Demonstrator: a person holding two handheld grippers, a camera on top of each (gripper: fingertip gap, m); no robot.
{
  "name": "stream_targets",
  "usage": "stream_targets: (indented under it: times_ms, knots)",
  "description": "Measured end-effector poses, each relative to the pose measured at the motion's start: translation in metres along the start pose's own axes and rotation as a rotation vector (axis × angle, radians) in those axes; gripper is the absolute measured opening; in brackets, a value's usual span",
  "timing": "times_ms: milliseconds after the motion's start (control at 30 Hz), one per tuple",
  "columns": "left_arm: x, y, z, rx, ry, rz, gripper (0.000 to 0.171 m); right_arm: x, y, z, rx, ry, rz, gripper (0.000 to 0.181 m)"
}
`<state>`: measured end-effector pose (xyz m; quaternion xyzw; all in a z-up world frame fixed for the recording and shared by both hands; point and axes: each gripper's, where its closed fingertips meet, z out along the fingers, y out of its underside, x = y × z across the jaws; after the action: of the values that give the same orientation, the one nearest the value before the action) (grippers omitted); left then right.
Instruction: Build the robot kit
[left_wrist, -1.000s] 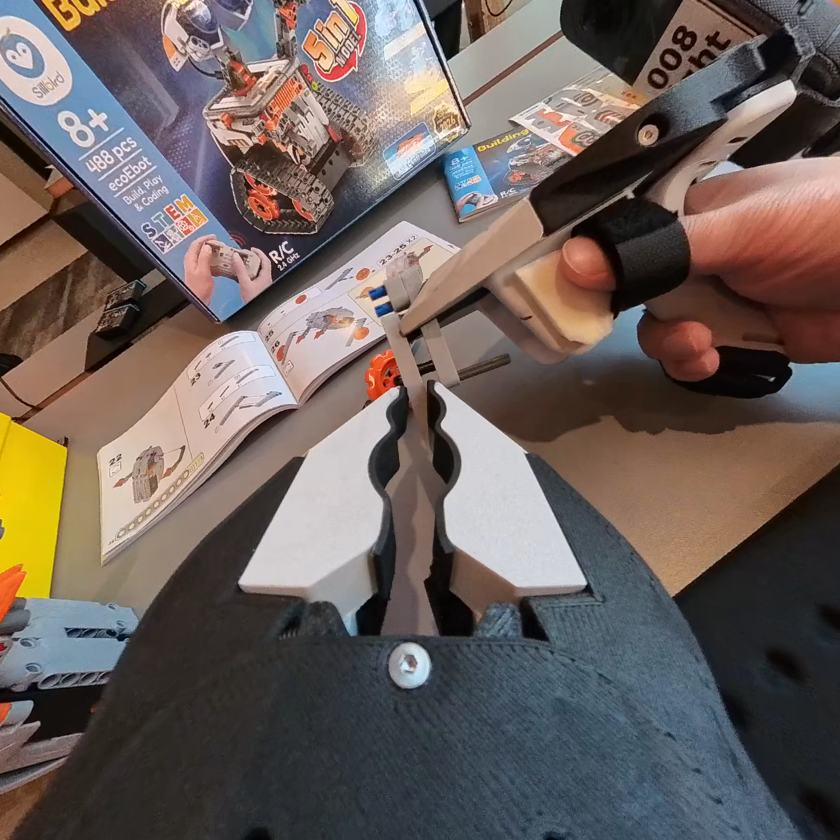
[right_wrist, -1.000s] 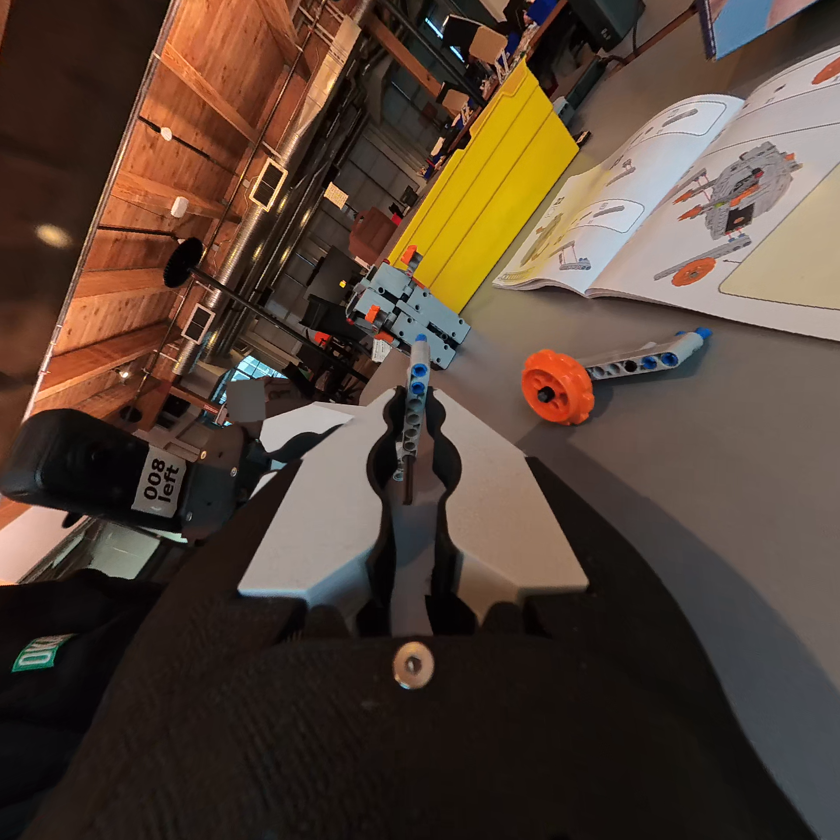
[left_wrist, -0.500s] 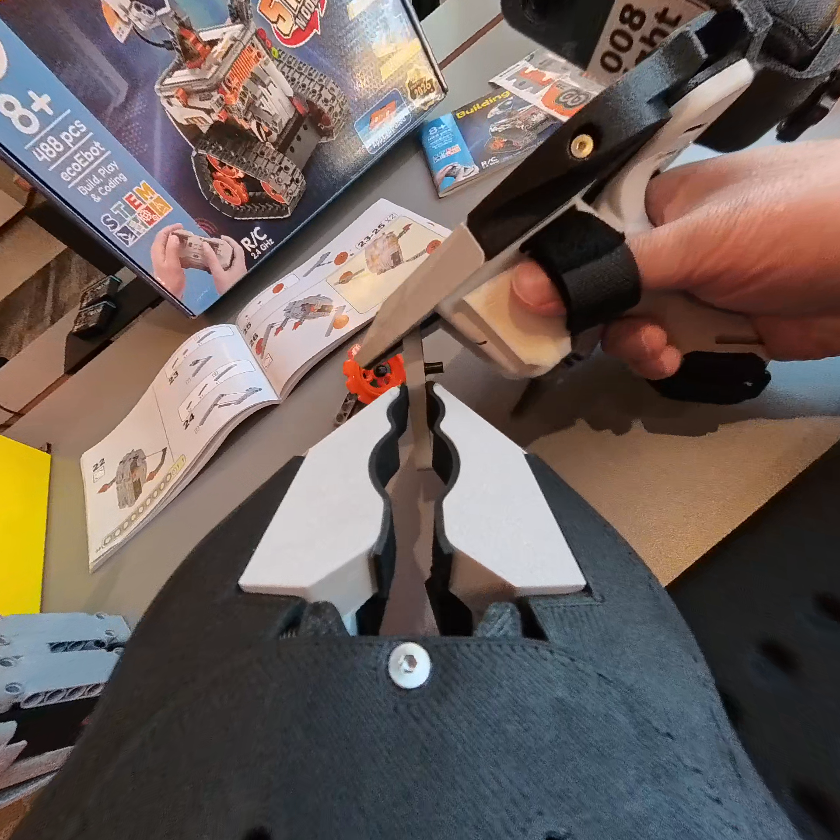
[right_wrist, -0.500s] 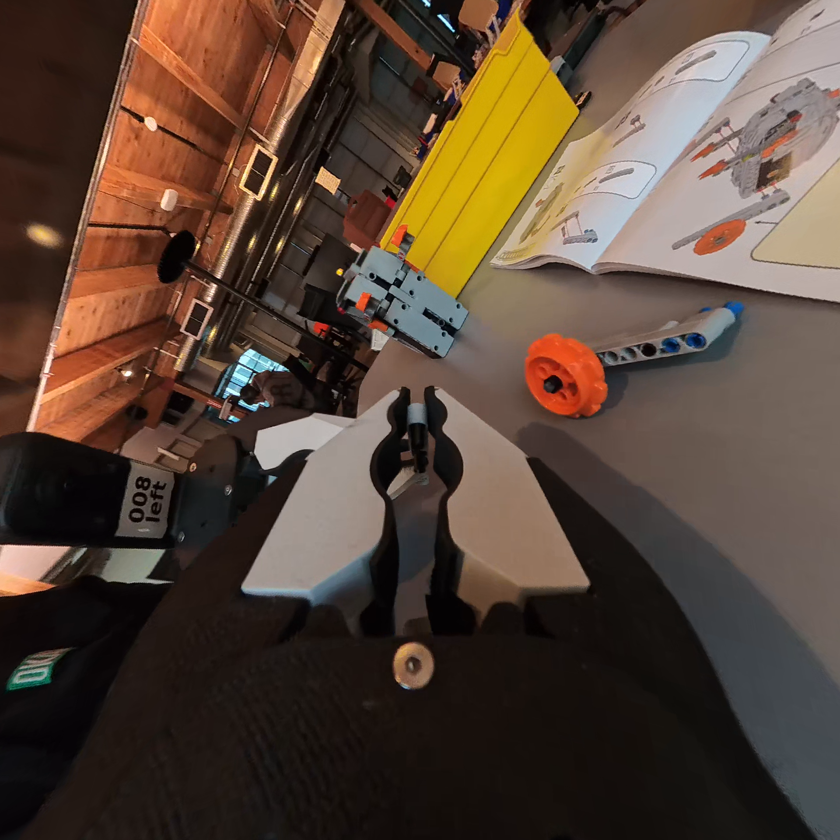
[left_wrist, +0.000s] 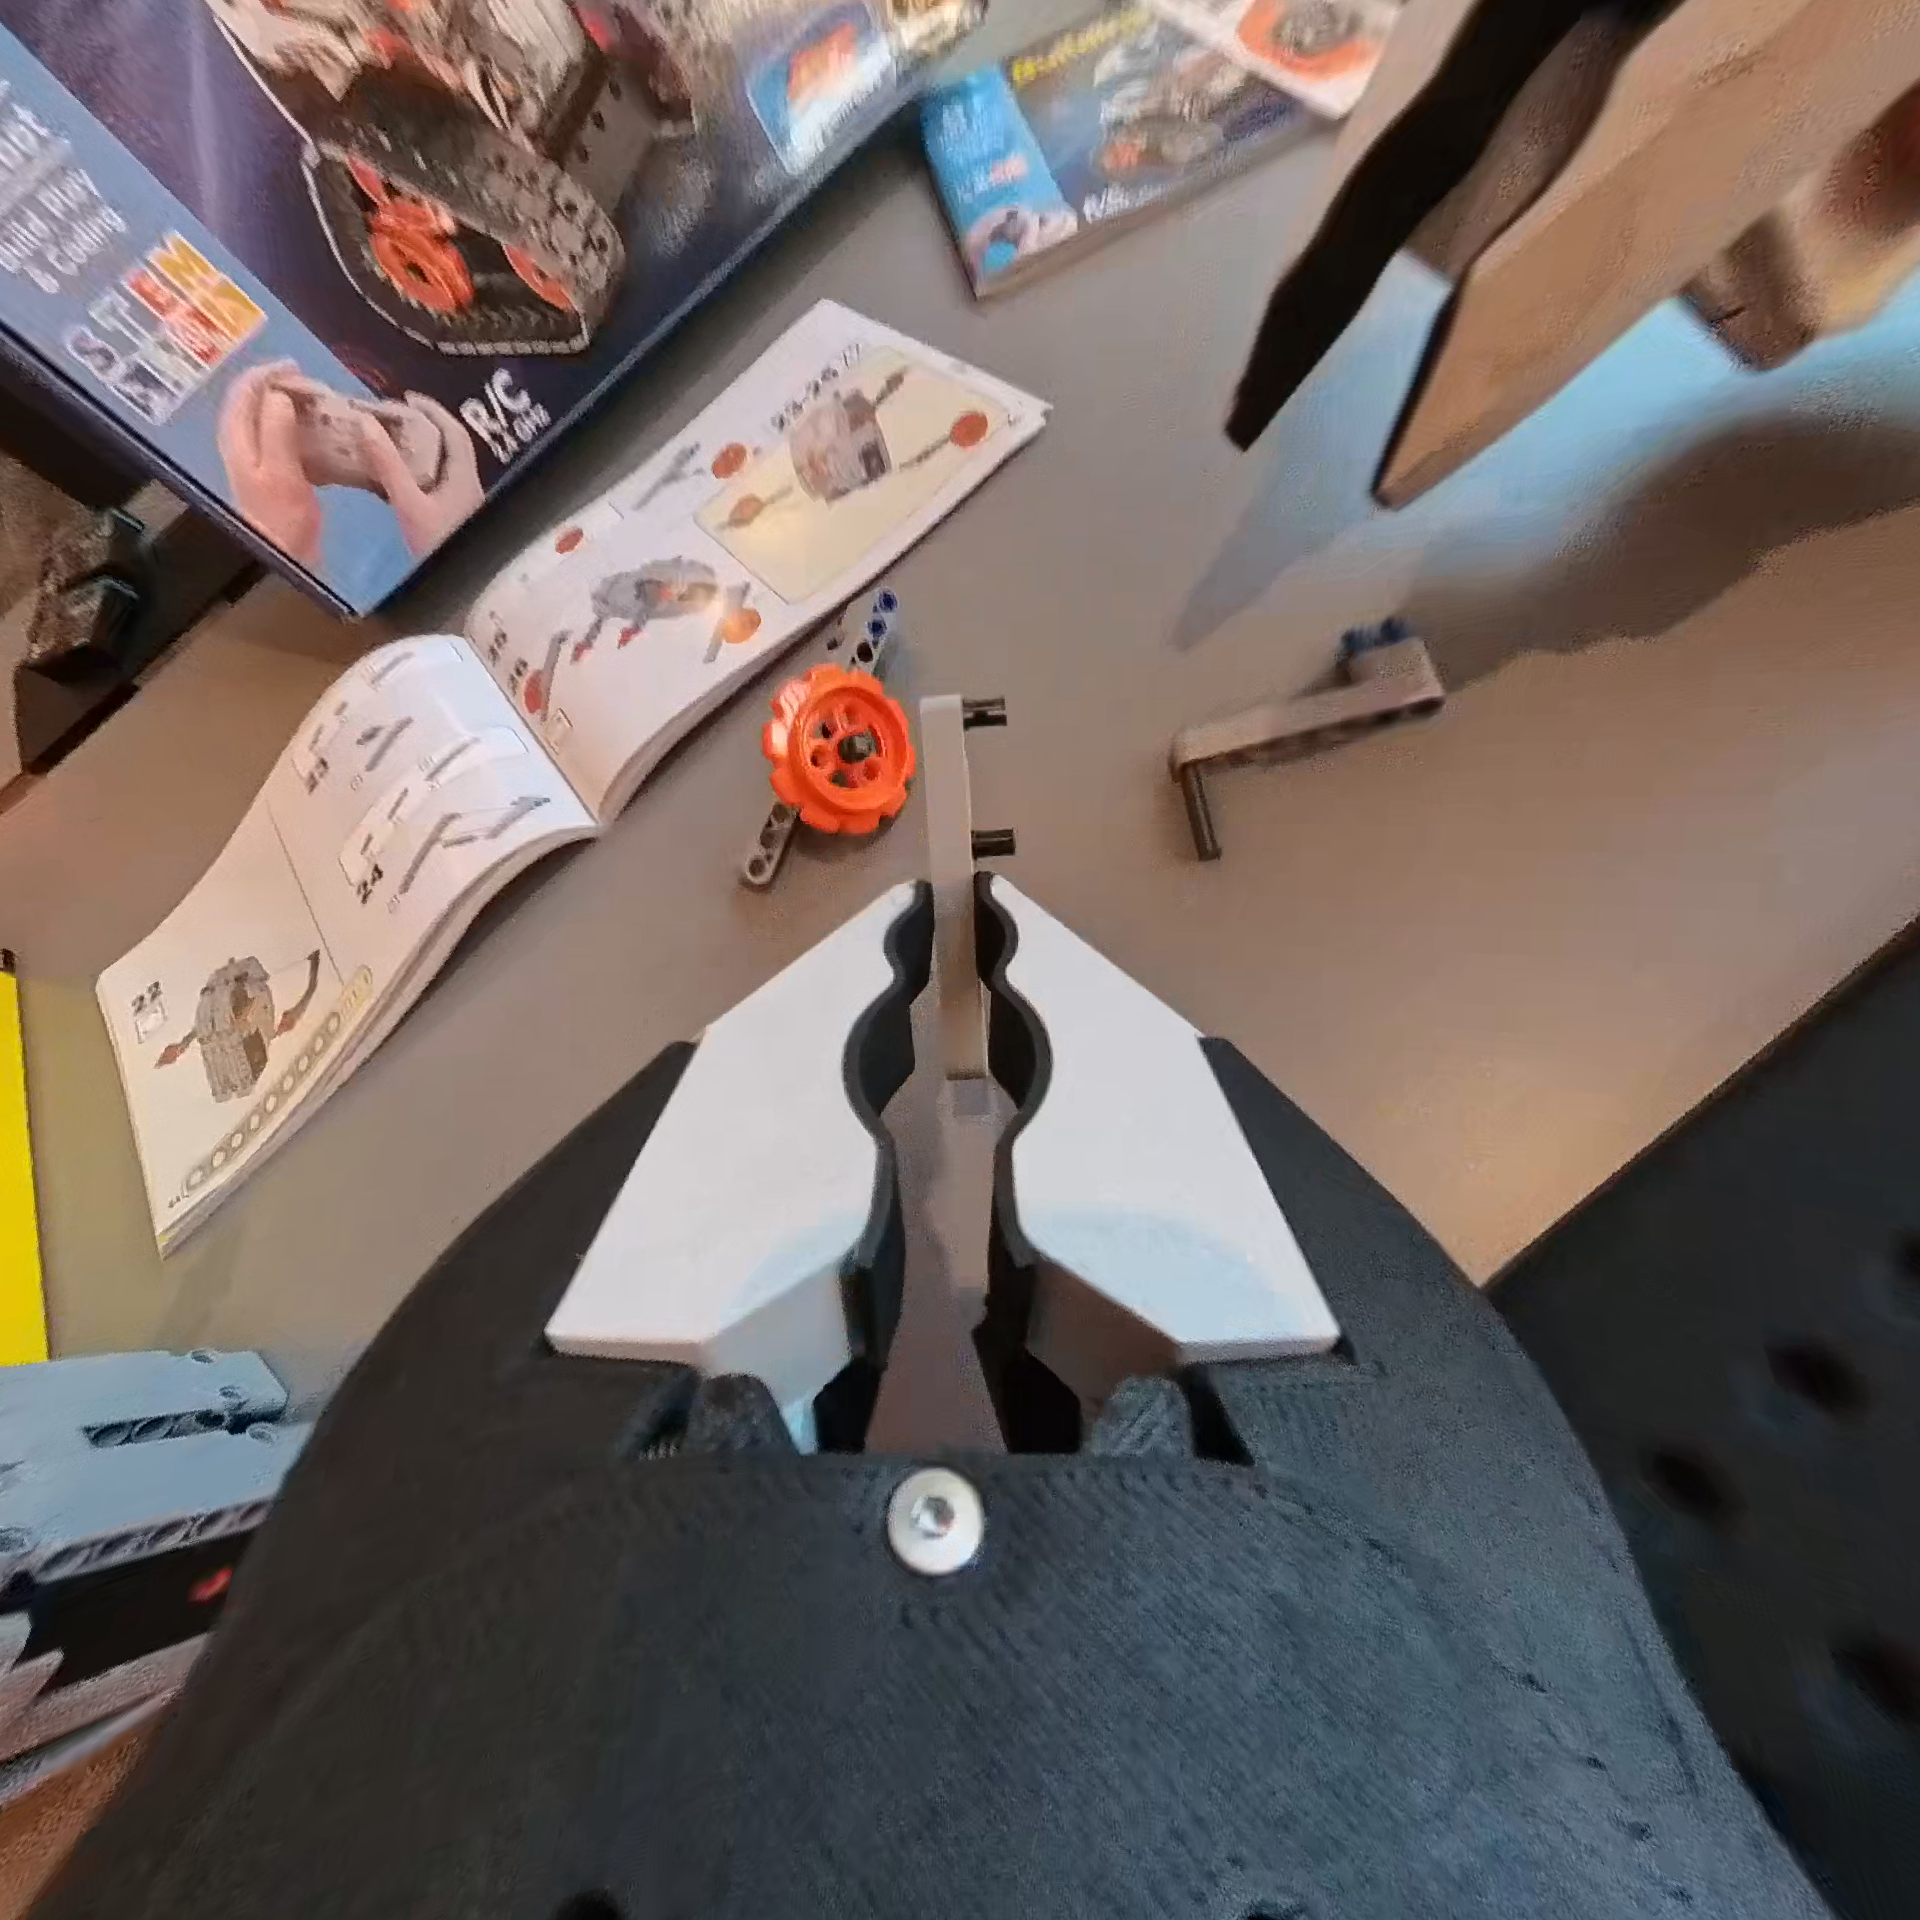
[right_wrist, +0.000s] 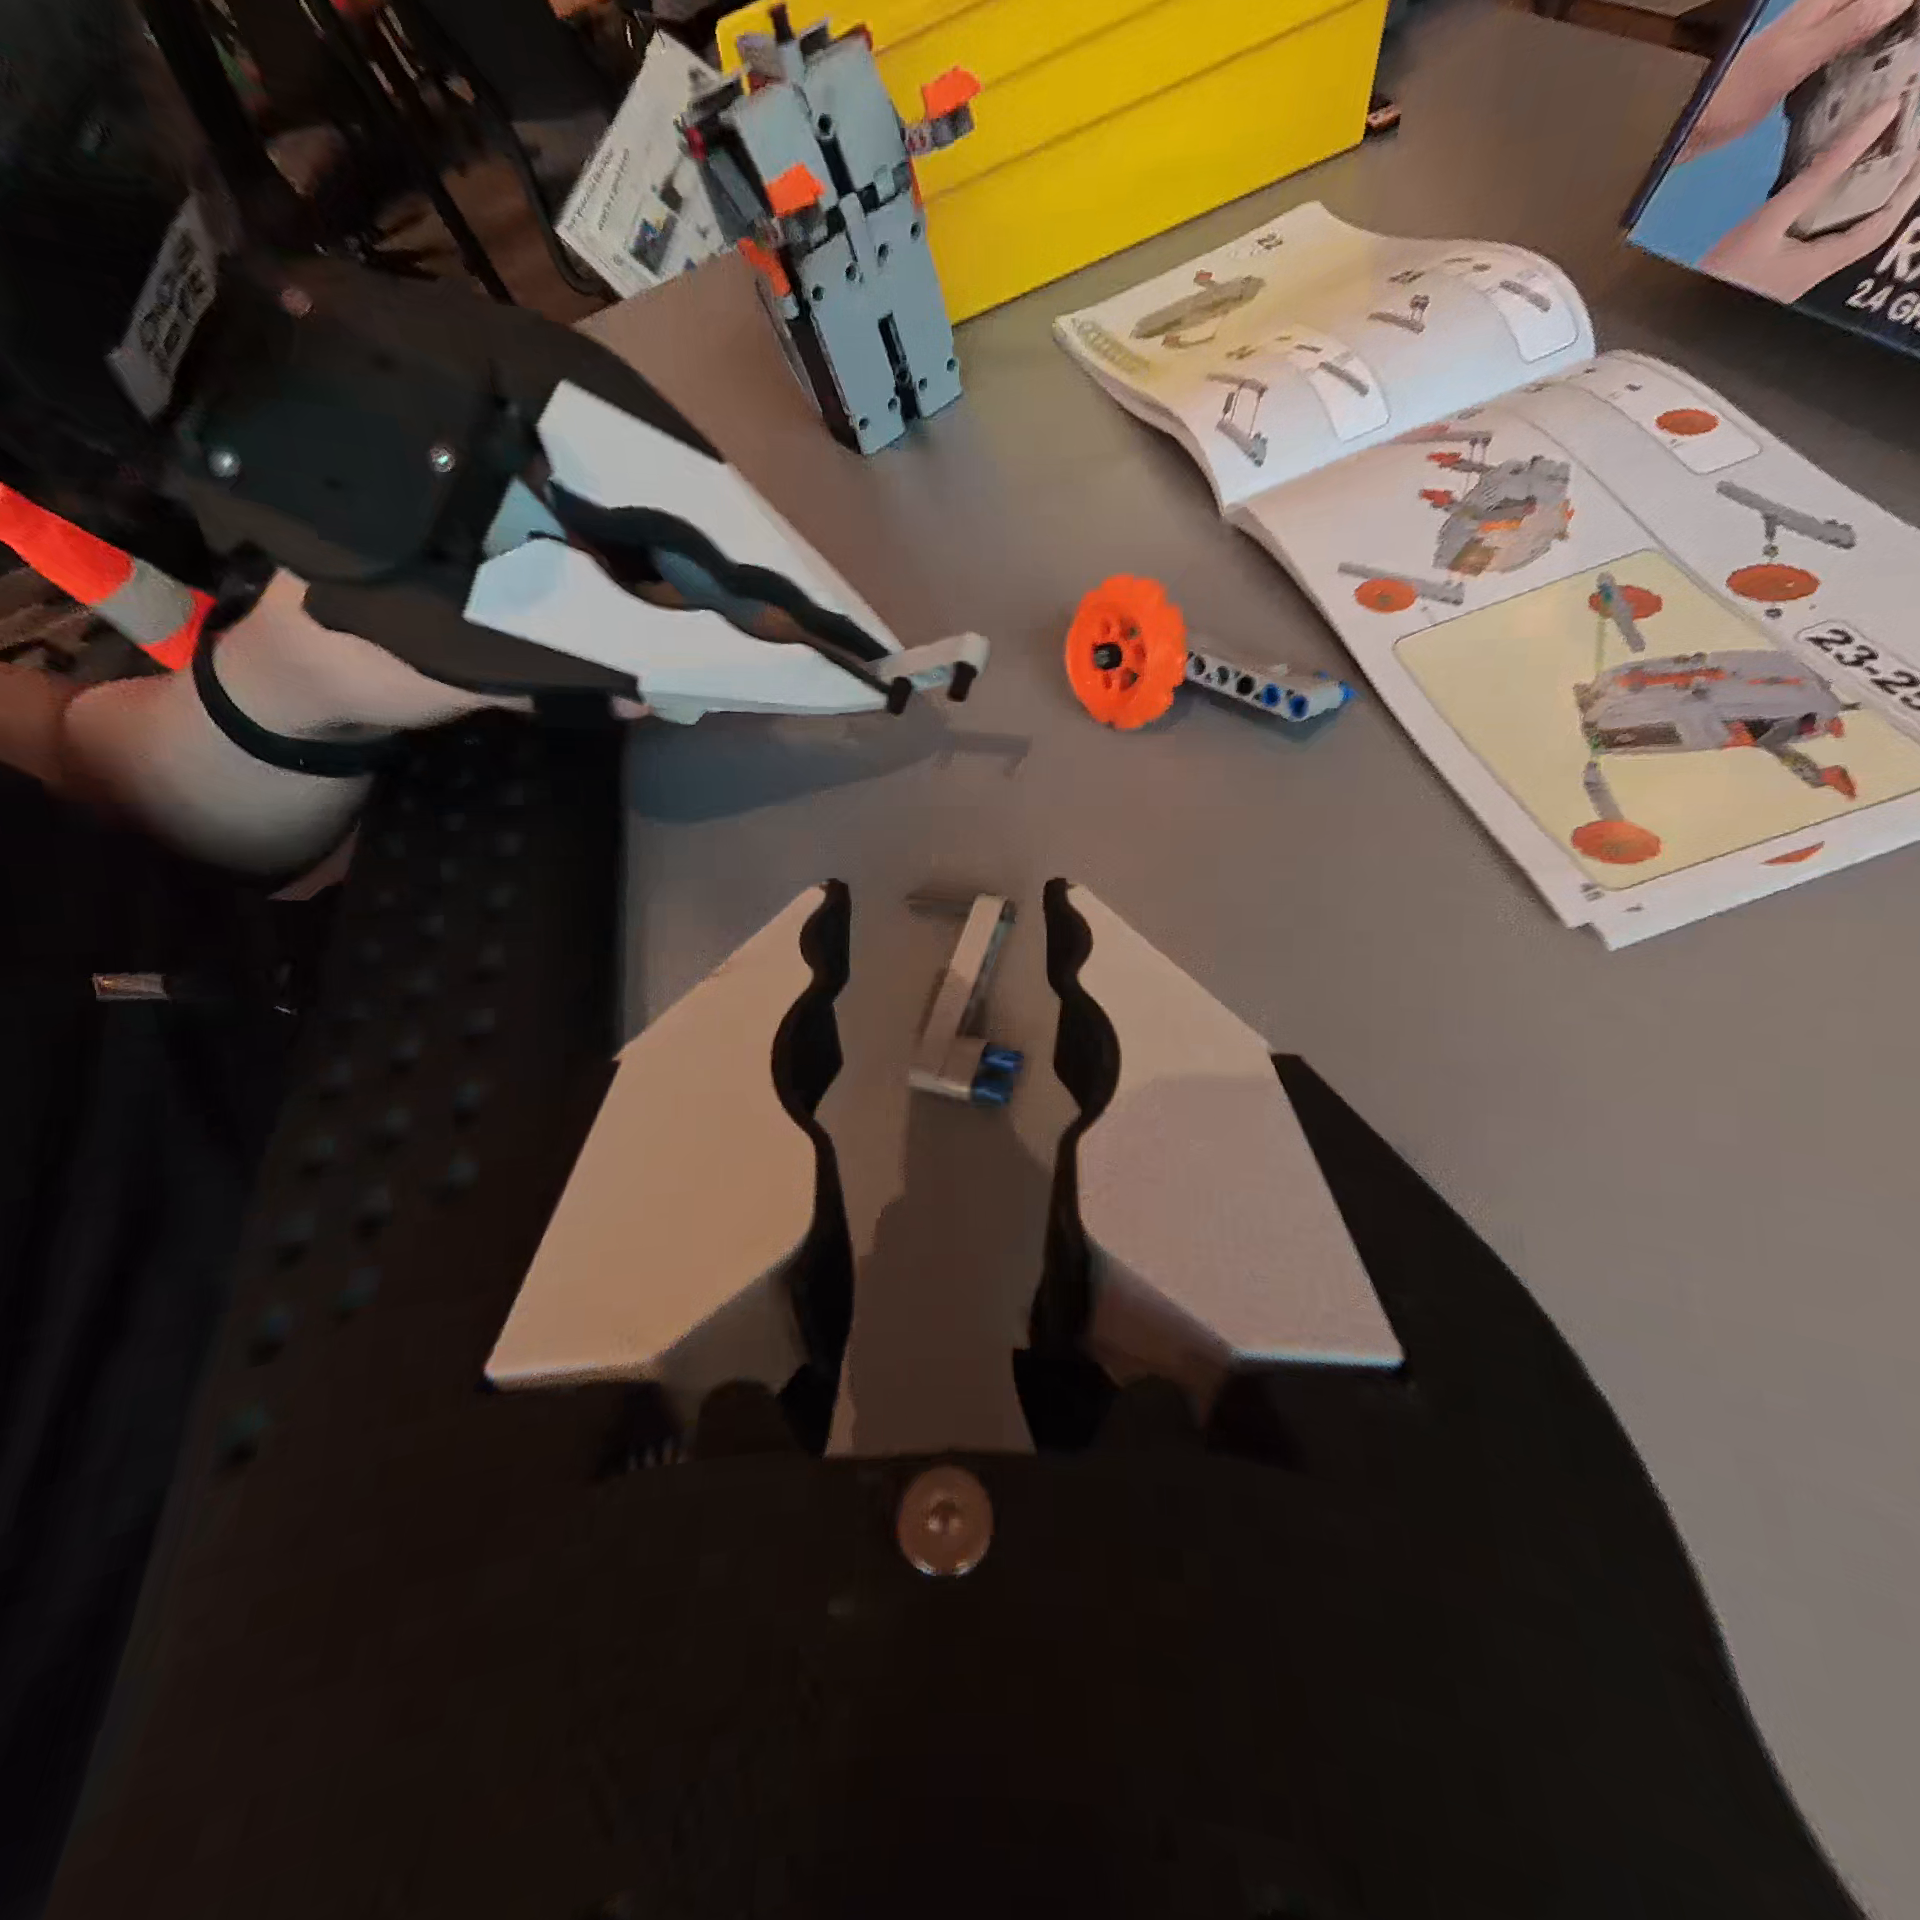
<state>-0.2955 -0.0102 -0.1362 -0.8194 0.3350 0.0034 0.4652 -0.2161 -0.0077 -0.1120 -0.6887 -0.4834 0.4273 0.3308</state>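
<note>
Grey tabletop (left_wrist: 1455, 1039) strewn with building-kit parts, two handheld grippers above it.

Left gripper (left_wrist: 951, 894) is pinched tight on a pale grey beam (left_wrist: 948, 810), which stands out past its tips with two black pins (left_wrist: 992, 840) on one side, seemingly held clear of the table for fitting. Right gripper (right_wrist: 945, 894) has its fingers spread, empty, poised over a second grey beam (right_wrist: 966, 997) with a blue pin (right_wrist: 1000, 1065), which lies flat on the table between them. An orange wheel (left_wrist: 840, 748) on a holed strip rests just beside an open instruction booklet (left_wrist: 499, 790); a blue kit box (left_wrist: 312, 260), a yellow bin (right_wrist: 1122, 135) and a grey assembled block (right_wrist: 842, 239) stand behind.
</note>
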Motion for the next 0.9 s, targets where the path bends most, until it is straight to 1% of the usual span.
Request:
stream_targets:
  times_ms: [67,133,167,200,233,267,300,333,367,400,467,500,567,633,700,733,767,833,900]
  knots:
    - [-0.002,0.02,0.006,-0.121,0.021,-0.014,0.006,-0.009,0.011,0.007,-0.036,0.041,-0.027,0.036]
    - [0.0,0.031,0.01,-0.183,0.072,-0.052,0.006,-0.01,0.024,0.019,-0.128,0.096,-0.094,0.037]
    - [0.001,0.033,0.011,-0.198,0.096,-0.071,0.006,-0.005,0.029,0.025,-0.183,0.139,-0.129,0.037]
    - [0.001,0.035,0.011,-0.206,0.115,-0.085,0.006,0.001,0.035,0.028,-0.24,0.186,-0.165,0.032]
    - [0.001,0.036,0.012,-0.212,0.131,-0.096,0.006,0.005,0.04,0.03,-0.295,0.213,-0.202,0.021]
    - [0.0,0.036,0.012,-0.209,0.15,-0.106,0.006,0.006,0.046,0.031,-0.343,0.217,-0.232,0.01]
    - [0.0,0.036,0.012,-0.205,0.171,-0.116,0.006,0.003,0.044,0.032,-0.338,0.199,-0.244,0.007]
    - [-0.001,0.037,0.011,-0.204,0.188,-0.129,0.008,0.001,0.047,0.031,-0.36,0.184,-0.252,0.007]
    - [-0.002,0.037,0.01,-0.202,0.207,-0.144,0.021,0.003,0.045,0.029,-0.366,0.198,-0.279,0.007]
    - [-0.001,0.034,0.007,-0.186,0.246,-0.166,0.028,0.003,0.041,0.026,-0.352,0.218,-0.352,0.007]
    - [0.008,0.016,-0.006,-0.085,0.377,-0.249,0.027,-0.013,0.025,0.023,-0.281,0.211,-0.6,0.006]
    - [0.015,0.003,-0.016,-0.016,0.464,-0.31,0.026,-0.02,0.017,0.021,-0.255,0.24,-0.726,0.006]
    - [0.025,-0.021,-0.035,0.106,0.613,-0.42,0.027,-0.044,0.004,0.023,-0.195,0.235,-0.973,0.006]
    - [0.036,-0.032,-0.051,0.168,0.737,-0.461,0.025,-0.061,-0.006,0.028,-0.14,0.248,-1.15,0.006]
    - [0.044,-0.032,-0.06,0.179,0.824,-0.477,0.028,-0.071,-0.008,0.035,-0.142,0.234,-1.23,0.006]
    - [0.049,-0.032,-0.063,0.172,0.863,-0.477,0.024,-0.076,-0.008,0.039,-0.143,0.221,-1.256,0.006]
    - [0.051,-0.031,-0.063,0.161,0.872,-0.479,0.016,-0.078,-0.008,0.042,-0.149,0.215,-1.283,0.006]
    - [0.045,-0.026,-0.057,0.139,0.809,-0.474,0.0,-0.079,-0.01,0.046,-0.146,0.226,-1.333,0.006]
    - [0.044,-0.024,-0.058,0.116,0.803,-0.472,0.0,-0.079,-0.011,0.048,-0.14,0.226,-1.365,0.006]
